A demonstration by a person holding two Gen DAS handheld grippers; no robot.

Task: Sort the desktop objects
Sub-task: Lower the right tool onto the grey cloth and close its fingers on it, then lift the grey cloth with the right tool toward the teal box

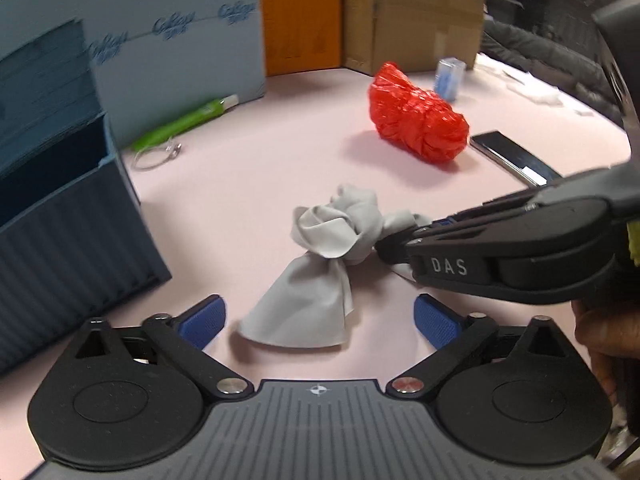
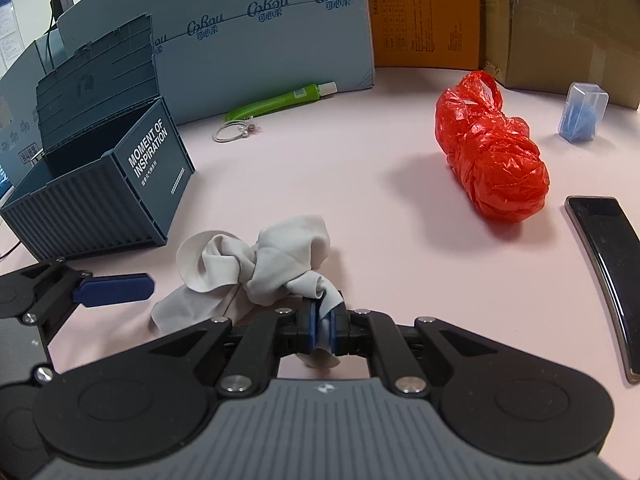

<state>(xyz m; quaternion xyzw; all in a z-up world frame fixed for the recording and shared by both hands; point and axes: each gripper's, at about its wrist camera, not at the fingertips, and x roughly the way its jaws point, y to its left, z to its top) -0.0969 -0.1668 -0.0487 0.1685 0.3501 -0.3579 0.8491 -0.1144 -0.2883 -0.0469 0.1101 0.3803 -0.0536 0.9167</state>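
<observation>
**On the pink desktop: grey cloth, pinched at one end**

On the pink desk surface (image 2: 380, 152), near its front edge, lies a knotted grey cloth (image 2: 256, 264), crumpled at the middle with a flat tail spread forward.

- Right gripper (image 2: 322, 330): jaws closed tight on one twisted end of the cloth; blue pads (image 2: 313, 328) press the fabric between them.
- Left gripper (image 1: 318, 320): jaws spread wide, nothing clamped; the cloth's flat tail lies on the desk between its blue fingertips (image 1: 434, 322), clear of both.
- Dark blue container-style storage box (image 2: 116, 184): lid raised, standing left of the cloth.
- Red plastic bag (image 2: 492, 152): bundled, well apart to the right.
- Black phone (image 2: 604, 256): flat, near the right edge.
- Green tube (image 2: 276, 102) and a wire ring with two beads (image 2: 236, 132): close together at the back, against a pale blue printed board (image 2: 260, 40).
- Small clear case with blue contents (image 2: 582, 118): upright, far right, before a cardboard box (image 2: 560, 20).
</observation>
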